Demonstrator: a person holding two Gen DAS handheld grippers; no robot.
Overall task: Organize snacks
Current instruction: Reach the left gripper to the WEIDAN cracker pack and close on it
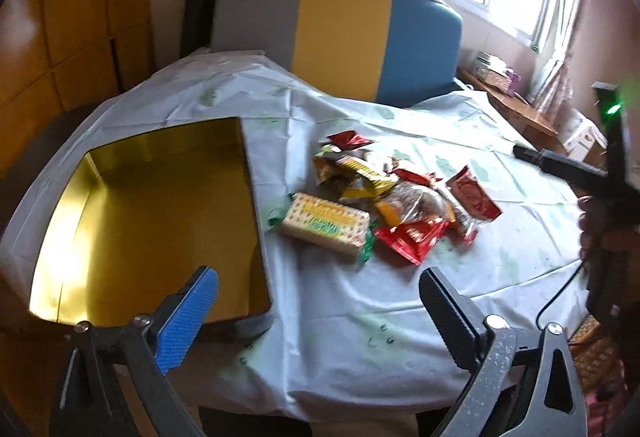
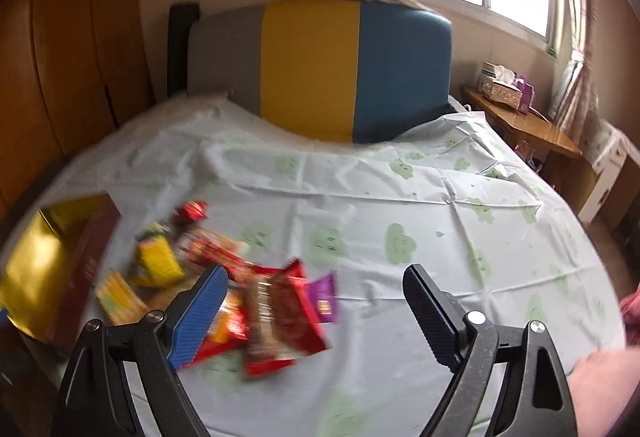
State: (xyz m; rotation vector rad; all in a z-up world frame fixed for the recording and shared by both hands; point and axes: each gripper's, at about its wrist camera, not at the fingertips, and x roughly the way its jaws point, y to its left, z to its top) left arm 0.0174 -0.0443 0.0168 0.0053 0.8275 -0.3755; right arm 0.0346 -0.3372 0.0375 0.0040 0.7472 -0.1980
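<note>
Hovering with both my left gripper [image 1: 318, 303] and right gripper [image 2: 316, 311] spread wide and empty, I judge nothing sorted yet: the gold tin [image 1: 160, 213] at left holds nothing, and the snack pile [image 1: 392, 197] lies just right of it on the tablecloth [image 1: 440, 141]

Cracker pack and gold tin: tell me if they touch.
Apart. The left wrist view shows a strip of tablecloth between the cracker pack and the gold tin.

A heap of snack packets [image 1: 394, 197] lies loose on the desk: red, yellow and clear wrappers, with a pale cracker pack [image 1: 325, 223] flat at its near edge. Just beside it sits an open gold-lined tin [image 1: 160, 173], empty.
</note>
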